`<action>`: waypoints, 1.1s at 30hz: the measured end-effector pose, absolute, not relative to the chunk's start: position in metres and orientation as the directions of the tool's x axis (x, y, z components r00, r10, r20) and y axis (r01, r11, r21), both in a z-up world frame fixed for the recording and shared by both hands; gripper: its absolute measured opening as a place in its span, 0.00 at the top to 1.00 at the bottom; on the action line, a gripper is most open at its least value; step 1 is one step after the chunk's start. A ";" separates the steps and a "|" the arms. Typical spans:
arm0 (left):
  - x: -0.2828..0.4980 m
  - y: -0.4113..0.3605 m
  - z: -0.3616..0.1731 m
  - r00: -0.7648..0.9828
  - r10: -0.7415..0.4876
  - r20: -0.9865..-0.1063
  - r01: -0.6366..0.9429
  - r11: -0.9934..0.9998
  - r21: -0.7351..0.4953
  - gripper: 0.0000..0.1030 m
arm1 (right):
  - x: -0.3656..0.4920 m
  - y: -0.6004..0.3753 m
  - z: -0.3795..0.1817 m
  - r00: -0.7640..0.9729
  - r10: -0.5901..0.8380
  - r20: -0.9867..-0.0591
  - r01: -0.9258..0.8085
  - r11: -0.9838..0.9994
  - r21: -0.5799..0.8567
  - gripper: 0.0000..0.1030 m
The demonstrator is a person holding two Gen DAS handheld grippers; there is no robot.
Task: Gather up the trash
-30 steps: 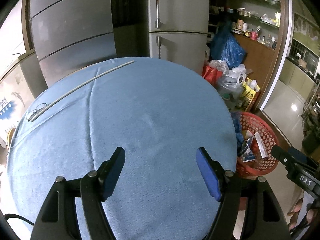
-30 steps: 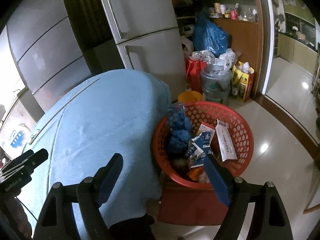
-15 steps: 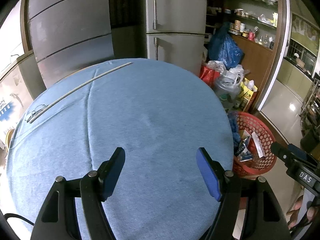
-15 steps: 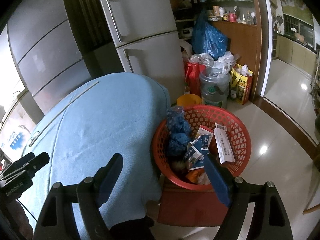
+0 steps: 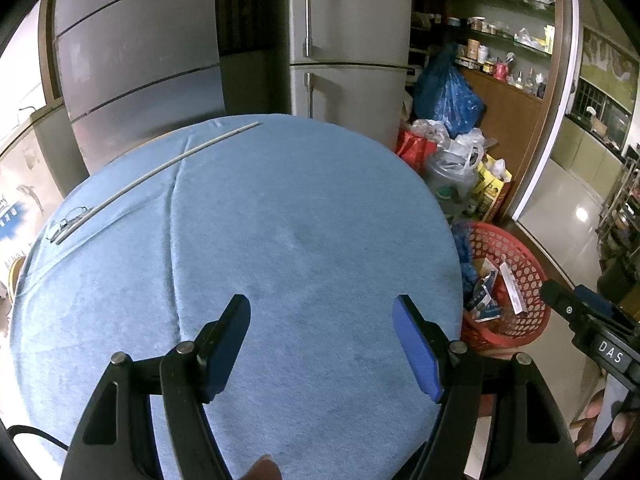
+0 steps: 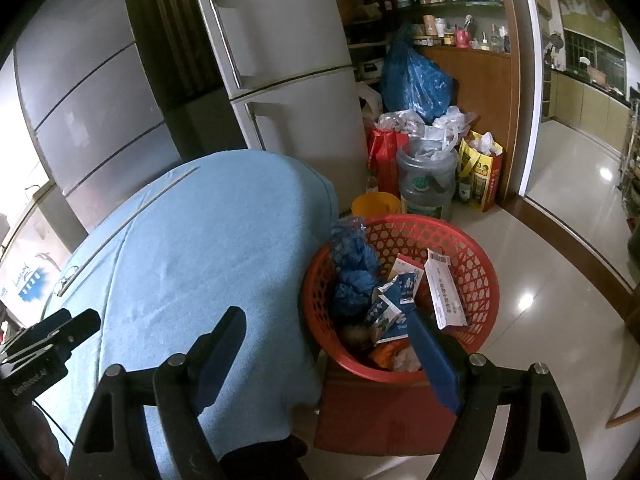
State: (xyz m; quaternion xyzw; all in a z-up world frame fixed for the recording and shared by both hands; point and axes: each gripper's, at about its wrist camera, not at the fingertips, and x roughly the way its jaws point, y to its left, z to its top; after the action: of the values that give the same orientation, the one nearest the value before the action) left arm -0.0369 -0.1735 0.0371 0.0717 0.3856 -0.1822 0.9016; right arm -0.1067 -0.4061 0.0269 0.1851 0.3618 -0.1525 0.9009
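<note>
Trash (image 6: 404, 300) partly behind right claw (image 6: 328, 344)

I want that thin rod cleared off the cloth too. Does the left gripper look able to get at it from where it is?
Probably yes. The left gripper is open and empty, and only bare blue cloth lies between it and the thin rod at the far left edge, though it is a long reach across.
</note>
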 end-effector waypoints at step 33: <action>-0.043 -0.181 0.036 0.633 -0.287 -0.719 0.411 0.912 -0.002 0.21 | -0.110 -0.402 0.027 0.687 -0.145 -0.712 0.412 0.885 0.217 0.17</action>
State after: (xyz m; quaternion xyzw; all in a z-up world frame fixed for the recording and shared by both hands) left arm -0.0427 -0.1809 0.0355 0.0811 0.3822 -0.1940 0.8998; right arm -0.1101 -0.4018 0.0265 0.1834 0.3641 -0.1547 0.8999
